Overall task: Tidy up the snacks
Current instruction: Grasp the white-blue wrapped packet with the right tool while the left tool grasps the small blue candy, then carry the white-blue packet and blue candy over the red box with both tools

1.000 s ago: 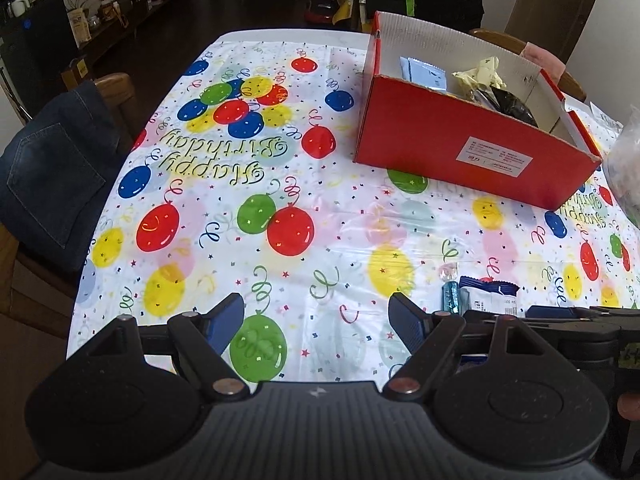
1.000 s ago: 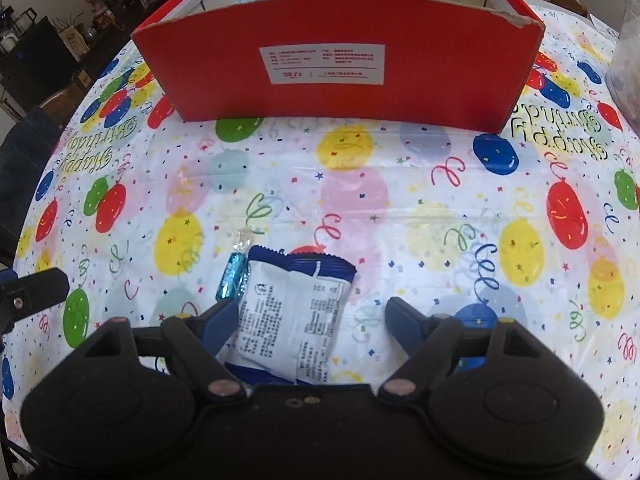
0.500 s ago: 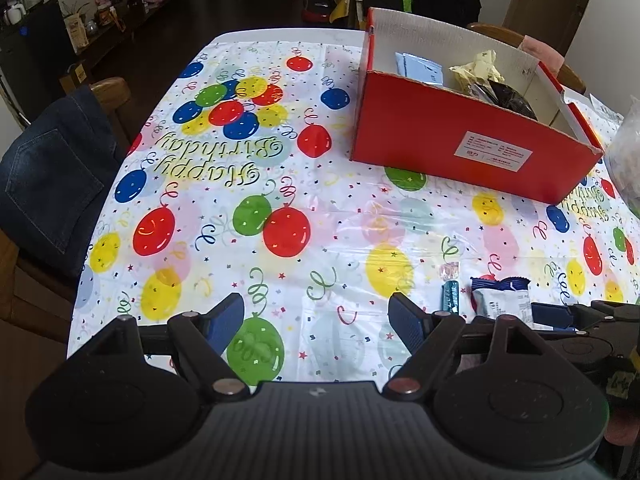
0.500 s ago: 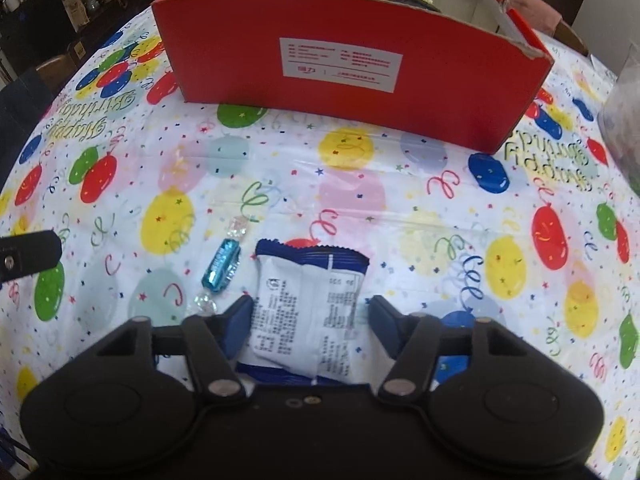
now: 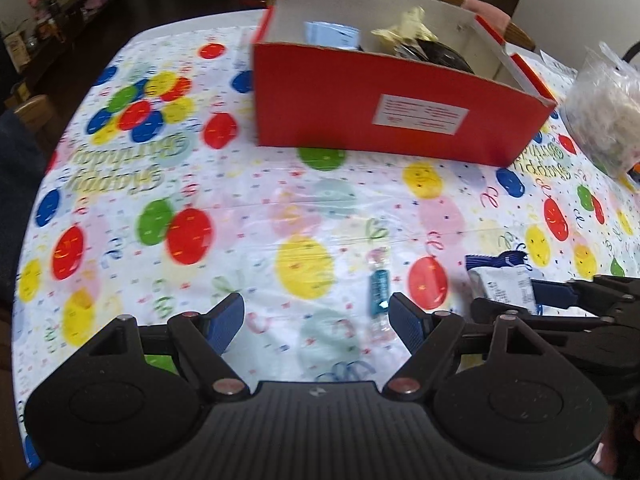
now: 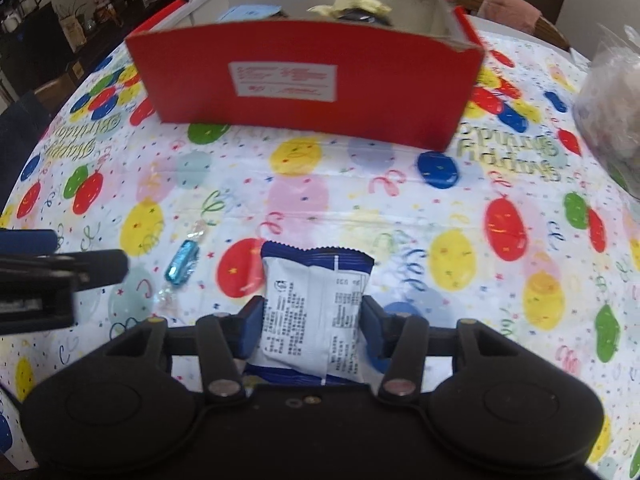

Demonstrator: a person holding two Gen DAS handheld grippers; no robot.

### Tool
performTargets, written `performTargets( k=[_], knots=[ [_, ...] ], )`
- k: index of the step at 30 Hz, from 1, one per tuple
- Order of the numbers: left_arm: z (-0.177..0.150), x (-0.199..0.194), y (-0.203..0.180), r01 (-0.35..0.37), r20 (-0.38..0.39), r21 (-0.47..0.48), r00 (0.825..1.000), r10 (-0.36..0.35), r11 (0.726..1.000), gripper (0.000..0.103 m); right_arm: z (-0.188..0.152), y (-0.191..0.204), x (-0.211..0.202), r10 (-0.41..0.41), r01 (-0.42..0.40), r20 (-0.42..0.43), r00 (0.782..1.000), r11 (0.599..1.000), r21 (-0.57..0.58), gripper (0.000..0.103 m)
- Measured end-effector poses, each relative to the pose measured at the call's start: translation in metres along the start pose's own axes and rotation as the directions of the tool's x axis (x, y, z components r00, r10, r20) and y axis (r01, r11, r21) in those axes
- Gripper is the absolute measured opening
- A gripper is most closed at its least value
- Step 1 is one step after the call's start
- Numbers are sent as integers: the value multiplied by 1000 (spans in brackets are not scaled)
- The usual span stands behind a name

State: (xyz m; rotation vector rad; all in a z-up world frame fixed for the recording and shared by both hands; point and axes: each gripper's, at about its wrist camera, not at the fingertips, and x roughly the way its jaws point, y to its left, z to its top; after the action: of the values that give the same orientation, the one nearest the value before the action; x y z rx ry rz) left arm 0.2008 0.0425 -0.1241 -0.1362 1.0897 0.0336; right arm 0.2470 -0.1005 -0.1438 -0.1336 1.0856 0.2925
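My right hand-held gripper (image 6: 312, 322) has just been closing, and its blue pads now press on both long sides of the white-and-blue snack packet (image 6: 316, 308). The packet sits between the jaws with its serrated blue top edge pointing away from me toward the red box (image 6: 312, 92). Whether the packet is clear of the bench (image 6: 360, 184) cannot be told from these views.

My left hand-held gripper (image 5: 316, 316) stands wide open and holds nothing. It hovers above the balloon-print cloth on the bench. The blue foil-wrapped candy (image 5: 379, 292) lies on the cloth just beside the inner face of its right-side finger (image 5: 408, 320); contact cannot be confirmed.

The candy lies to the left of the packet, near it but apart.

The red box stands open on the far half of the bench. It contains a pale blue packet (image 5: 332, 34), a yellow wrapper (image 5: 408, 28) and a dark item. A clear plastic bag (image 5: 604, 108) rests to the right of the box.
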Motion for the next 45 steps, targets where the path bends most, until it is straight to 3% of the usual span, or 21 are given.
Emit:
performTargets(
  k=[5,10,16,18,20,24,26,29,36,41,45],
  knots=[
    [5,15,-18,-1,-15,38,1000,1,999,78,-2,-18,-8,5,-5,8,1000,999,44,49],
    [7,30,-31,-22,-44,88,999,26,996,63,-3,-25,-11,4,-5,17,1000,998,64,49],
    [6,39,-43,-35,-59,141,997,44,989,57,-2,-28,-12,12,-13,20,1000,997,75,49],
    [7,40,-44,-35,-59,145,997,44,989,52,-2,-28,-11,12,-14,21,1000,997,75,49],
    [7,41,-44,-49,-60,151,996,59,987,39,-1,-28,-11,13,-14,20,1000,997,79,49],
    [5,41,-45,-55,-50,172,997,65,984,30,0,-30,-10,11,-13,20,1000,996,85,49],
    [4,41,-46,-42,-47,176,998,51,983,18,0,-30,-9,11,-13,20,1000,996,87,49],
    [5,41,-47,-23,-49,179,998,32,983,11,0,-31,-8,10,-11,17,1000,996,88,49],
    [4,39,-23,58,-60,57,997,-55,997,11,1,-33,-11,14,-16,23,1000,996,93,49],
    [1,32,-3,65,-68,-30,995,-67,997,11,1,-37,-14,18,-20,26,1000,994,110,49],
    [3,18,1,57,-46,-49,997,-59,997,11,2,-38,-20,33,-37,34,999,992,118,49]
  ],
)
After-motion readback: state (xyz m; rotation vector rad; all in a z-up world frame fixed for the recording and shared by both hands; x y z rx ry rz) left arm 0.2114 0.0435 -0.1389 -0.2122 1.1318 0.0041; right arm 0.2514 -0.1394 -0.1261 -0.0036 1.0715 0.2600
